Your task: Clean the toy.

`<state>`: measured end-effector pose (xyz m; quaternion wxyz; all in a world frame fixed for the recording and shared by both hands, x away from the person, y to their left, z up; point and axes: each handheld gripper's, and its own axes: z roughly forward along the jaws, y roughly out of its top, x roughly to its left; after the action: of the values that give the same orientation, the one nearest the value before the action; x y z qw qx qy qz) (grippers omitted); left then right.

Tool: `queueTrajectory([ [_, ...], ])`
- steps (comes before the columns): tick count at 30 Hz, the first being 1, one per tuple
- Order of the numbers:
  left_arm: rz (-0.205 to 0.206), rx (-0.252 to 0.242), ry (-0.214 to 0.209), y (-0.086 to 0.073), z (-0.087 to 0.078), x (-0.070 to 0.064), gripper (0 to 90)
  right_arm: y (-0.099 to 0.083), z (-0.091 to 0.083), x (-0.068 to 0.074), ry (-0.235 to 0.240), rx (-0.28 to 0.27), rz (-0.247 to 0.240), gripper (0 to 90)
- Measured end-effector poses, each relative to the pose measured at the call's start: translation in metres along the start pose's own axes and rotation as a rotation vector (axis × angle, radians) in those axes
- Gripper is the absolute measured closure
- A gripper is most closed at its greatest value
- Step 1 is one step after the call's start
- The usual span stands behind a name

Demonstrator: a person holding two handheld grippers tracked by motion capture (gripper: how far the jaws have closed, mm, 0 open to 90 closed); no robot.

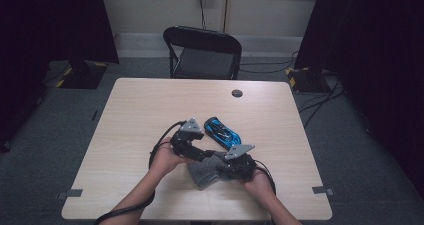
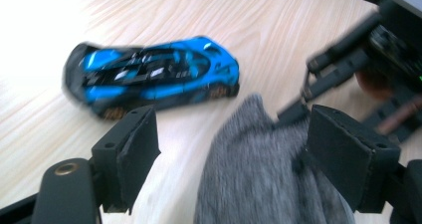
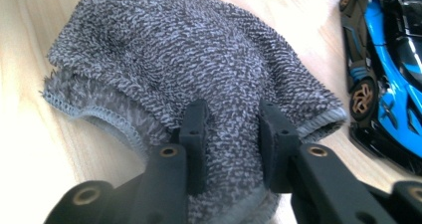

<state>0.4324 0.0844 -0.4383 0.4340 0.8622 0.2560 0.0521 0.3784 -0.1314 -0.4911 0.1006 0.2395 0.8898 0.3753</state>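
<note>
**Inspector:** Grey cloth, terry weave, lies bunched on the desk close to its near edge, slightly right of the middle. The right gripper has its jaws pinched together on a fold of that cloth, pile bulging between them. The left gripper stands with its jaws apart, the cloth's raised end lying between them and resting against one pad, the other pad clear of it.

**Clerk:** And the car?

**Inspector:** Blue toy car, black roof and bronze-coloured wheels, sits on the desk just beyond the cloth, toward the far edge, angled across it. In the right gripper view it is just beside the cloth's hem; I cannot tell whether they touch.

**Clerk:** Step in hand?

**Inspector:** My judgement: the cloth is being taken up by both grippers, one side secured, the other not yet gripped. The next move calls for the left jaws to close on the raised end without dragging the cloth into the car, then a level lift or spread.

**Clerk:** Any markings?

**Inspector:** None legible. No brand or label readable on cloth, car or grippers; the left gripper view is blurred. Beyond the desk's far edge stands a black folding chair.
</note>
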Motion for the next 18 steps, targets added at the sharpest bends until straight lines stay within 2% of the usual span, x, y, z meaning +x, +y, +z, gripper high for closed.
queueTrajectory([
  [2,-0.007,0.014,0.001,0.008,0.012,0.008,19.2,-0.002,-0.002,-0.002,0.008,-0.006,0.026,71.9],
  [4,0.022,0.048,0.04,0.015,0.022,0.014,19.1,-0.004,-0.006,-0.004,0.012,-0.007,0.047,73.0],
  [5,0.039,0.065,0.041,0.018,0.029,0.016,19.0,-0.005,-0.008,-0.005,0.01,-0.005,0.045,73.2],
  [9,0.041,0.068,0.038,0.027,0.043,0.022,16.7,-0.012,-0.02,-0.011,0.002,0.003,0.068,73.6],
  [10,0.044,0.073,0.051,0.029,0.047,0.023,16.1,-0.015,-0.024,-0.013,-0.002,0.006,0.076,73.5],
  [12,0.037,0.071,0.051,0.033,0.055,0.027,16.9,-0.02,-0.031,-0.019,-0.003,0.005,0.1,73.5],
  [13,0.025,0.085,0.063,0.034,0.061,0.03,16.4,-0.022,-0.034,-0.02,-0.004,0.005,0.109,73.5],
  [15,0.011,0.099,0.062,0.035,0.068,0.034,16.1,-0.025,-0.04,-0.023,-0.03,0.016,0.106,73.5],
  [18,-0.003,0.108,0.074,0.035,0.078,0.035,16.3,-0.03,-0.046,-0.027,-0.031,0.014,0.12,73.5],
])
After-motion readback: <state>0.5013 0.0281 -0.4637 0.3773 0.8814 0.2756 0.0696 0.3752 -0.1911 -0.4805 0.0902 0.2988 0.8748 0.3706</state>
